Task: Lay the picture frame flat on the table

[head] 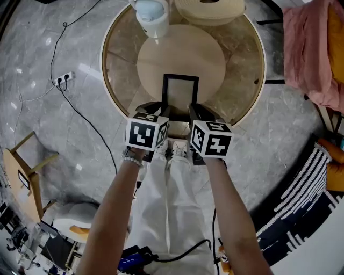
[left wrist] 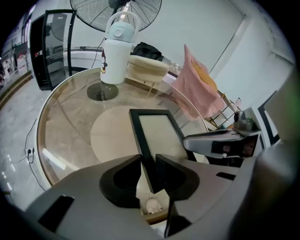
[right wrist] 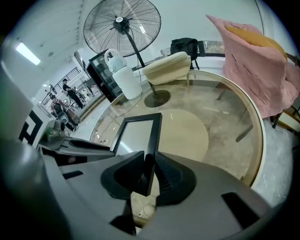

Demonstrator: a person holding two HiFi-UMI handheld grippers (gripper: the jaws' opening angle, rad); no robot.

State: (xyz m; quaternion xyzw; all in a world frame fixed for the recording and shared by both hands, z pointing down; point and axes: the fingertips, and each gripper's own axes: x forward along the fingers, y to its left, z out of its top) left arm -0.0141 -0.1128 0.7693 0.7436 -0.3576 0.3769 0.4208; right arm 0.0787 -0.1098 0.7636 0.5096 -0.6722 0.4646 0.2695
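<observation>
Grippers side by side at near edge of round glass table (head: pixel 240 64). Left gripper (left wrist: pixel 149 158): jaws spread, left rail of picture frame (head: pixel 180 91) between them, gap showing beside it. Right gripper (right wrist: pixel 150 155): jaws pinching frame's right rail. Frame low over beige centre disc (head: pixel 183 53); whether fully flat, unclear. Far rim: white jug (head: pixel 152 13), woven tray (head: pixel 209 9).

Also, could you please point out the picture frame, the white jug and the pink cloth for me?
picture frame (head: pixel 180 92), head view, middle of its pane.
white jug (left wrist: pixel 116 61), left gripper view, its body.
pink cloth (right wrist: pixel 253 70), right gripper view, its draped middle.
</observation>
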